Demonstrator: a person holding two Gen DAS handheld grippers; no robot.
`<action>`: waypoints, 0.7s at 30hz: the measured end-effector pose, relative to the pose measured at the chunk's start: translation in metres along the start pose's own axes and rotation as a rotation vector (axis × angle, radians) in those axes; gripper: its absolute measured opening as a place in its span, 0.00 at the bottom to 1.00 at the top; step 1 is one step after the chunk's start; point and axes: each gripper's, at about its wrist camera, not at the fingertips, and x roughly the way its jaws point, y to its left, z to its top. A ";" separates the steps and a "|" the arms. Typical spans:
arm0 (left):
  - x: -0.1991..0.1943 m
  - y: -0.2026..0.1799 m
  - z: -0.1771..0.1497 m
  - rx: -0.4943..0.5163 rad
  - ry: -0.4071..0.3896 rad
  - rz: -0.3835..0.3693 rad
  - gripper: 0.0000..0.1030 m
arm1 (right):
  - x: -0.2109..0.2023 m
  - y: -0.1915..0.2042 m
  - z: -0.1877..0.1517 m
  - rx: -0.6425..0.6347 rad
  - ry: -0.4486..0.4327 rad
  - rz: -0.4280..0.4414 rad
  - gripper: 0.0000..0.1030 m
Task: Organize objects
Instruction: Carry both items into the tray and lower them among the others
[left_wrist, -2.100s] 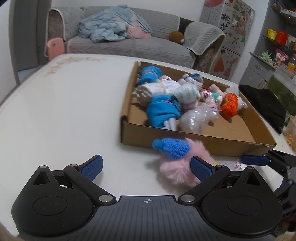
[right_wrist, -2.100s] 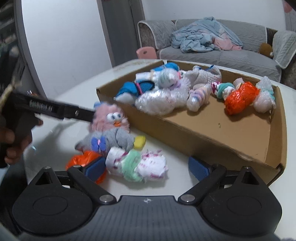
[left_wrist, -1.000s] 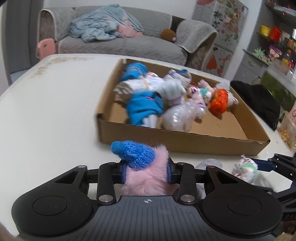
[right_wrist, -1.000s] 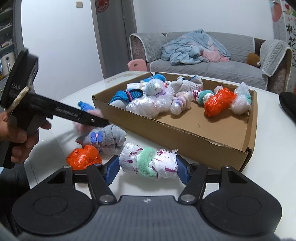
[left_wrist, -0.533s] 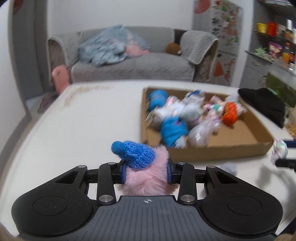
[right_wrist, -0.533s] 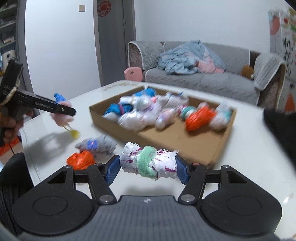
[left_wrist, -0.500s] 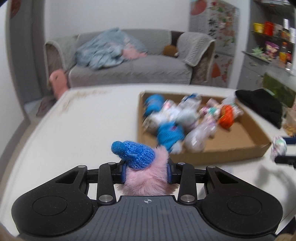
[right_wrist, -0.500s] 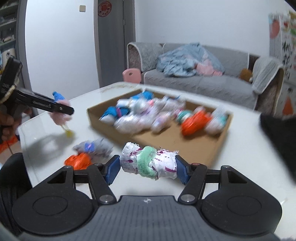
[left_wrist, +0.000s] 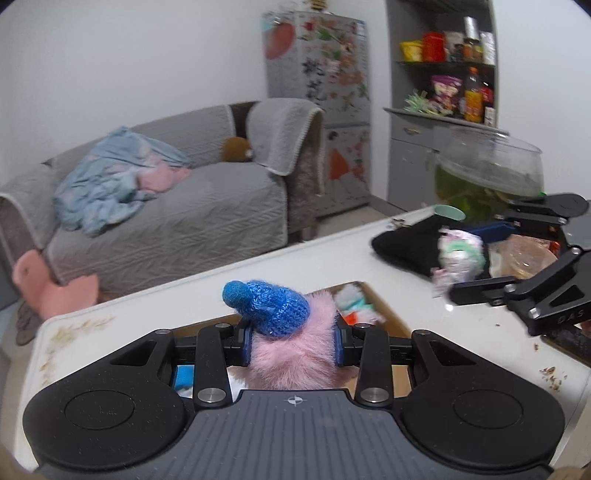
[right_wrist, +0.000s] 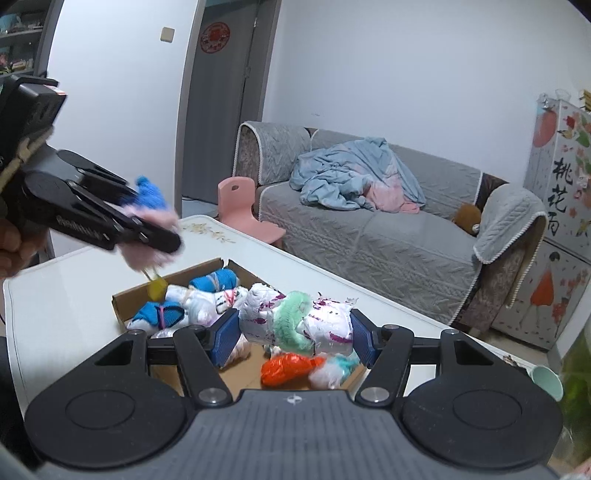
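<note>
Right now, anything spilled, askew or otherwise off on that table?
Yes: brown crumbs lie scattered on the white table near its right edge, like spilled food. A yellowish stain marks the far-left corner. The toys in the cardboard box lie in a jumbled heap. Both grippers' loads look secure.

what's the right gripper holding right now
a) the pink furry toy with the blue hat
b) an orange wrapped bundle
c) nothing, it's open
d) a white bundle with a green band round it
d: the right gripper is shut on the white bundle with a green band, held above the cardboard box.
</note>
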 end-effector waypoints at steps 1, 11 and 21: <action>0.007 -0.004 0.002 0.005 0.009 -0.012 0.42 | 0.004 -0.001 0.001 -0.010 0.003 0.001 0.57; 0.073 -0.026 -0.013 0.072 0.124 -0.046 0.42 | 0.046 -0.004 -0.012 -0.056 0.102 0.065 0.57; 0.126 -0.030 -0.050 0.078 0.247 -0.075 0.42 | 0.077 0.003 -0.030 -0.111 0.211 0.108 0.57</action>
